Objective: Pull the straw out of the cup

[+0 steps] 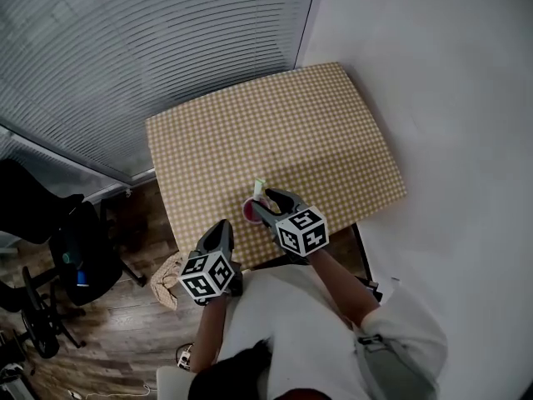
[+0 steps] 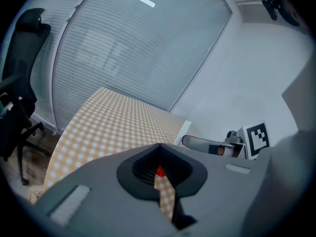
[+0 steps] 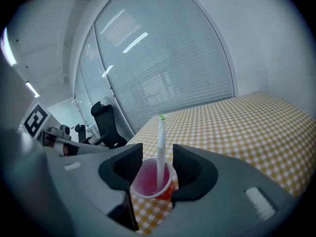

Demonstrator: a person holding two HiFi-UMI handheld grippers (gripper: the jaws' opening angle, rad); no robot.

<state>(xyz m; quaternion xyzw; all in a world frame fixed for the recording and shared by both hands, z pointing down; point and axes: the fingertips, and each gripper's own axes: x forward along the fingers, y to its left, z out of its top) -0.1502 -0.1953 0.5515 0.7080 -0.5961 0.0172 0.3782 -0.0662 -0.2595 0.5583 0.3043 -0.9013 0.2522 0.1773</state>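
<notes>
A small clear cup (image 3: 150,179) of pink-red drink stands near the front edge of the yellow checked table (image 1: 275,132). A white straw (image 3: 161,147) with a green tip stands upright in it. My right gripper (image 3: 157,154) is open, one jaw on each side of the cup's rim and the straw rising between them; whether a pad touches the cup is unclear. In the head view the cup (image 1: 251,212) sits at the right gripper's (image 1: 268,200) tips. The left gripper (image 1: 223,227) hangs left of the cup by the table's front edge, and in its own view it (image 2: 158,149) looks shut and empty.
A black office chair (image 1: 75,248) stands on the wooden floor to the left. Slatted blinds (image 1: 150,48) run behind the table and a white wall (image 1: 450,98) lies to its right. A crumpled cloth (image 1: 166,277) lies on the floor by the table's near corner.
</notes>
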